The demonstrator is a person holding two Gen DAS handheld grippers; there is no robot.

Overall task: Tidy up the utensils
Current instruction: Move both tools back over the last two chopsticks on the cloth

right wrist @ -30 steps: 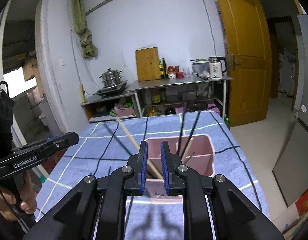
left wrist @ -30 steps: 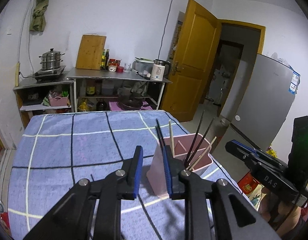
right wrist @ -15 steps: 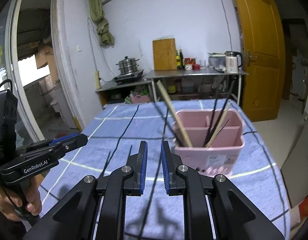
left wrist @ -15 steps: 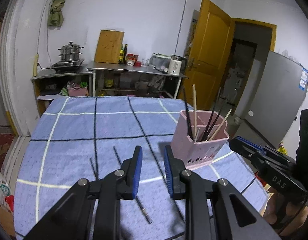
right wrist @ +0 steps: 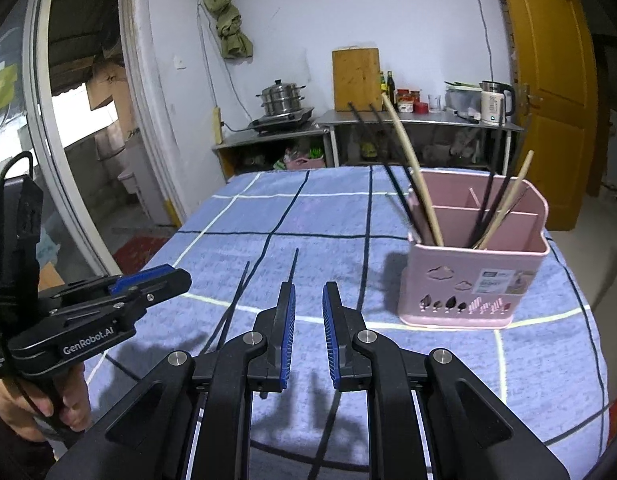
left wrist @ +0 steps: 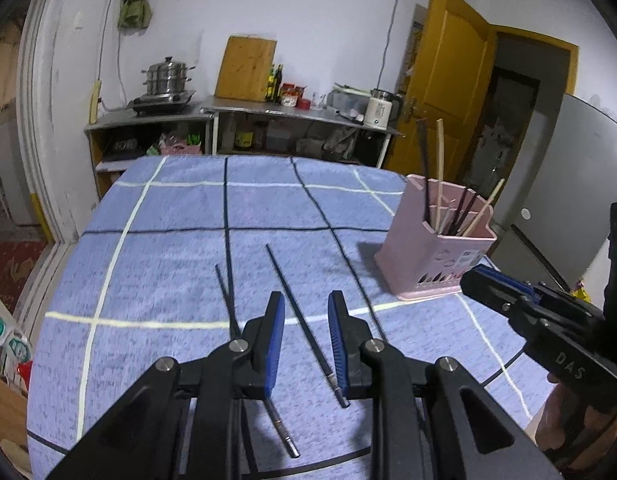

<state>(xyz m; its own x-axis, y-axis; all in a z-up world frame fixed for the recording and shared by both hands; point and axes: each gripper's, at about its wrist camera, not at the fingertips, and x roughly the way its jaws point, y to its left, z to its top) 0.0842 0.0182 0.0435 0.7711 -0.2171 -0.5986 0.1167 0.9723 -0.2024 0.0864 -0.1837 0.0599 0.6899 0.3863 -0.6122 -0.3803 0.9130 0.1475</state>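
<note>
Chopsticks [left wrist: 304, 328] lie partly hidden under left tool [left wrist: 306, 340]; holder [left wrist: 432, 256] apart.

Both tongs hover side by side with blue-padded jaws parted and nothing between them, the left tongs [left wrist: 306, 332] gaping slightly wider than the right tongs [right wrist: 308, 320], each held in a hand at the handle.

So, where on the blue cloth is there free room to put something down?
The far half of the tablecloth, toward the kitchen shelves, is bare, as is the strip left of the two black chopsticks. It is crowded by the pink holder and around the left gripper.
</note>
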